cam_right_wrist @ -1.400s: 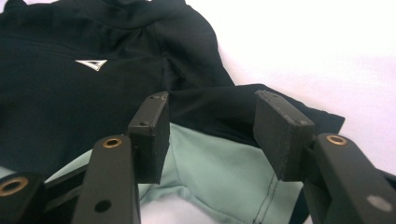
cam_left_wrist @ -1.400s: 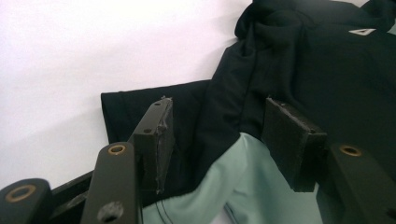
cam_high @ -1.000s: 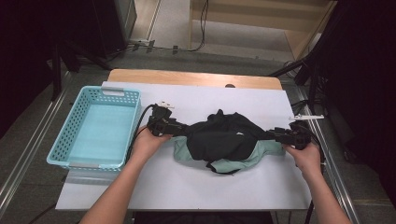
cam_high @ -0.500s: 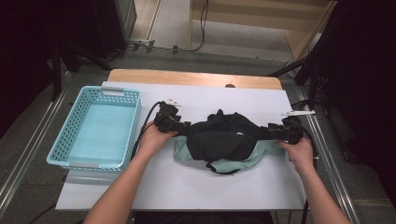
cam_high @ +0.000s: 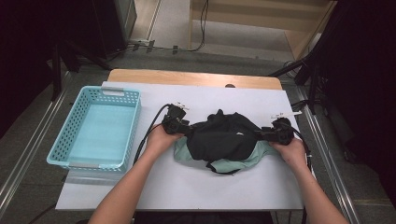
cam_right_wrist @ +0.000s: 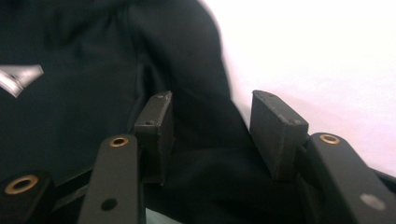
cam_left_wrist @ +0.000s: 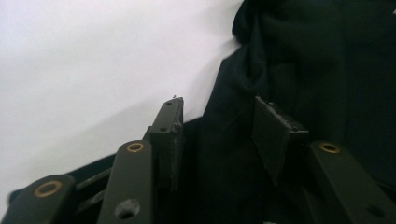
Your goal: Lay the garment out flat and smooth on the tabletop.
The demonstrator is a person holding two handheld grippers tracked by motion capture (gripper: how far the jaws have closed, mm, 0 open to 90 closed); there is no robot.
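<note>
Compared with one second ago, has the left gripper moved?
Yes. The left gripper has moved away from the blue basket, toward the black garment at the table's middle.

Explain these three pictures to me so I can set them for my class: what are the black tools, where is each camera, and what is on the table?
A person stands at a white table and holds a hand tool with two black jaws in each hand: the left gripper and the right gripper. The high view looks down from above the person's side. The other two cameras ride on the tools and look along their jaws. Between the tools lies a black garment piled on pale green cloth; a light blue basket stands at the left. In both gripper views the jaws stand apart with black fabric between them, at opposite ends of the garment, so neither is clamped on it.
</note>
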